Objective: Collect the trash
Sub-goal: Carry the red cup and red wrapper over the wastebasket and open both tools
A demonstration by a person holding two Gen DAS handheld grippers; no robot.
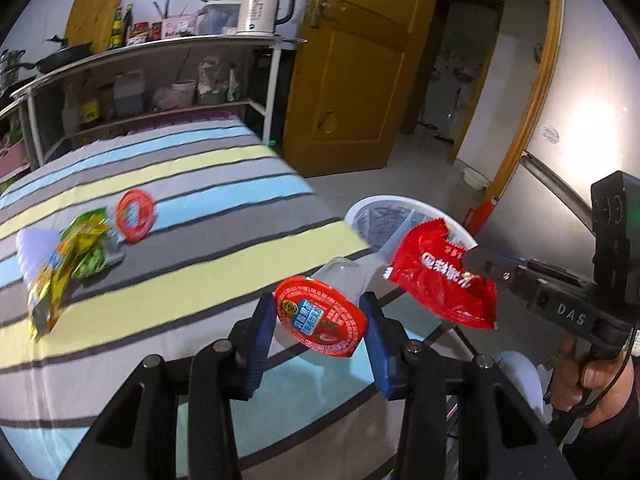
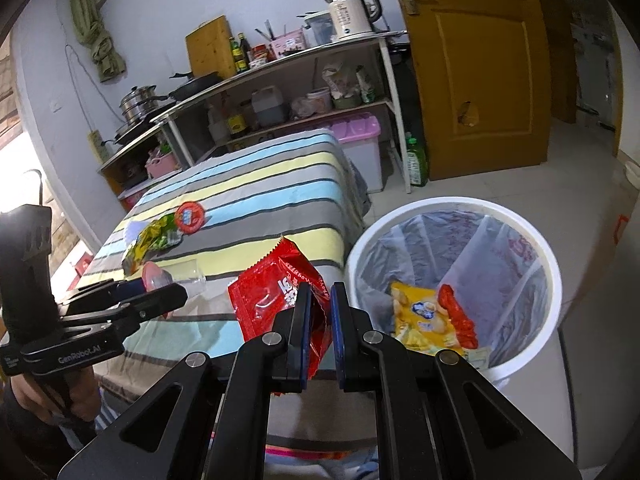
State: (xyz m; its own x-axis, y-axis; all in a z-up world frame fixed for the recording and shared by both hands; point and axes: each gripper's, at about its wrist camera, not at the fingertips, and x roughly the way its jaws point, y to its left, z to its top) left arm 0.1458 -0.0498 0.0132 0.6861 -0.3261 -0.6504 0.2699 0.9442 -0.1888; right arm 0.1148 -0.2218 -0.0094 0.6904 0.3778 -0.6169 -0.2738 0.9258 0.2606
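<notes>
Carrying trash toward white bin (image 2: pixel 556 280) beside bed (image 1: pixel 180 184): left gripper (image 1: pixel 320 316) clamped partway on jelly cup (image 1: pixel 322 314), right gripper (image 2: pixel 320 304) nearly shut on red wrapper (image 2: pixel 276 296); next, judged: swing over bin, release; green wrapper (image 1: pixel 76 256), second cup (image 1: pixel 135 214) left on bed

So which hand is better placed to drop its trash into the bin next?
Right, probably. The right gripper, shut on the red wrapper, sits beside the white bin's rim. The left gripper holds its jelly cup over the striped table, farther away.
</notes>
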